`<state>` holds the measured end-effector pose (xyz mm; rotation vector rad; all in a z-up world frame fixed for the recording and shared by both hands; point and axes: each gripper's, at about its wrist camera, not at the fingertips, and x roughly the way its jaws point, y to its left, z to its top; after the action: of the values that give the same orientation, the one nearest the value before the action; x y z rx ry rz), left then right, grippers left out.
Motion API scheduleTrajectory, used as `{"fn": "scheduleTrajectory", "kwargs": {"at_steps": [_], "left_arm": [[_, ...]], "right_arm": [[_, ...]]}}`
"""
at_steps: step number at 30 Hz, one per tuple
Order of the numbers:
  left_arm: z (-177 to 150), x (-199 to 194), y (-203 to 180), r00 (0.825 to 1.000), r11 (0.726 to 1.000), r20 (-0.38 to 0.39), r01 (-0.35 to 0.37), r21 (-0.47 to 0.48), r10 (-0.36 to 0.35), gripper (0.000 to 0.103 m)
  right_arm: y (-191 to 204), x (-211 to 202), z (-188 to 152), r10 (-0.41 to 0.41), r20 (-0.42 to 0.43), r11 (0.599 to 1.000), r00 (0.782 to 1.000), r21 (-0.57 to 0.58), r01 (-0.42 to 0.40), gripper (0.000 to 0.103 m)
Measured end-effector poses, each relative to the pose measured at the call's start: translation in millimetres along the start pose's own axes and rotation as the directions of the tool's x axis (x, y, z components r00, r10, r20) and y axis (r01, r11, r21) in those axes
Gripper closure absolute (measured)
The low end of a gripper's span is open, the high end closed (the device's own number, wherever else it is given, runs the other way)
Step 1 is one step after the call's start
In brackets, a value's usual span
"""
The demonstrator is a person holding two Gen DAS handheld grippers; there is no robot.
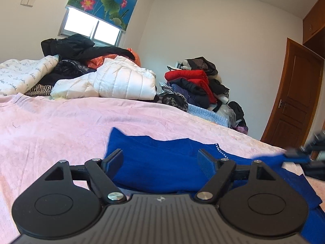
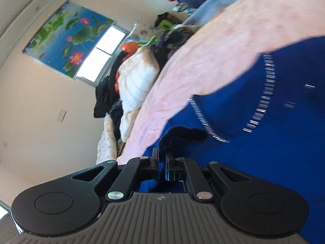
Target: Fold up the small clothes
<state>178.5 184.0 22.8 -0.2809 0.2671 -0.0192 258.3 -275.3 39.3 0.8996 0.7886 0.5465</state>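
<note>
Two grippers work on one blue garment (image 1: 162, 168) that lies on the pink bedspread (image 1: 61, 126), near the bed's front edge. From the left wrist camera, the left gripper (image 1: 160, 160) has its jaws spread wide, one finger to each side of a raised fold of the blue cloth, pinching nothing. The right gripper (image 2: 161, 162) has its jaws drawn together on a bunched edge of the blue garment (image 2: 264, 162); in the left view it shows at the far right, holding a stretched strip of cloth. A wide bare stretch of bedspread lies beyond the garment. Past that sit one white puffer jacket (image 1: 113, 81) among dark clothes, and one separate clothes pile (image 1: 195, 85) with red on top.
</note>
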Motion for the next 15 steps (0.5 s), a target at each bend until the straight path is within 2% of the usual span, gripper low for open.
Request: {"fn": "scheduleTrajectory", "kwargs": {"at_steps": [3,5,6,7,8,9,10,13,15], "left_arm": [[0,2,1,1.0,1.0,-0.011,-0.004,-0.007,0.004,0.023],[0,2,0,1.0,1.0,-0.014,-0.008,-0.005,0.008,0.023],[0,2,0,1.0,1.0,-0.016,-0.013,-0.004,0.013,0.023],[0,3,0,1.0,1.0,-0.018,-0.018,-0.003,0.018,0.023],[0,3,-1,1.0,1.0,-0.019,-0.023,-0.002,0.023,0.023],[0,3,-1,0.999,1.0,-0.02,-0.028,-0.001,0.028,0.023],[0,3,-1,0.999,1.0,-0.022,-0.031,0.001,0.031,0.023],[0,5,-2,0.998,0.999,-0.03,-0.046,0.009,0.047,0.023],[0,5,-3,0.998,0.998,-0.034,-0.054,0.012,0.054,0.023]], "right_arm": [[-37,-10,-13,-0.109,-0.033,0.993,0.994,0.051,0.11,0.093],[-61,-10,-18,-0.15,-0.061,0.981,0.987,0.113,0.156,0.087],[-67,-13,-21,-0.144,-0.055,0.979,0.988,0.137,0.15,0.088],[-69,-17,-21,-0.133,-0.051,0.978,0.99,0.155,0.139,0.079],[-70,-21,-22,-0.114,-0.047,0.978,0.992,0.169,0.12,0.069],[-70,-24,-22,-0.076,-0.032,0.979,0.997,0.188,0.081,0.05],[-71,-26,-20,-0.046,-0.01,0.977,0.999,0.209,0.047,0.038],[-69,-26,-9,-0.044,0.033,0.973,0.998,0.227,0.035,0.041],[-74,-13,1,-0.012,-0.022,0.957,1.0,0.289,0.017,0.039]]}}
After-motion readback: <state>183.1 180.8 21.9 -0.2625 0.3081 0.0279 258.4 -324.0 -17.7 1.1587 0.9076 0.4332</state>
